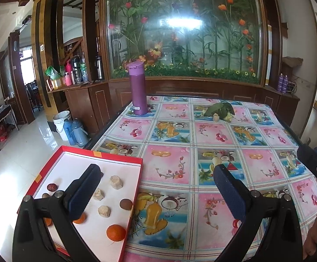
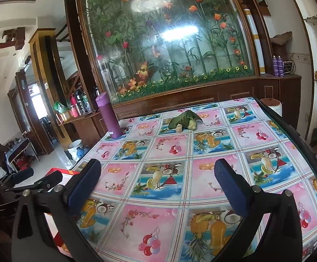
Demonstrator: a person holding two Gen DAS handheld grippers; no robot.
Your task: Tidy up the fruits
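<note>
**Two open grippers over a half-sorted tray**

Several fruits already lie in the red-rimmed tray (image 1: 134,174): an orange (image 1: 115,232), pale rough-cut chunks (image 1: 115,181) and dark round fruits (image 1: 126,203), spaced apart on its flat white floor, presumably to keep kinds distinct. We hold the left gripper (image 1: 158,187) wide and empty beside it; the right gripper (image 2: 158,185) likewise gapes, nothing between its pads. Remaining pieces sit by crumpled green leaves (image 1: 219,109) far across the glossy printed tablecloth (image 1: 176,131).
</note>
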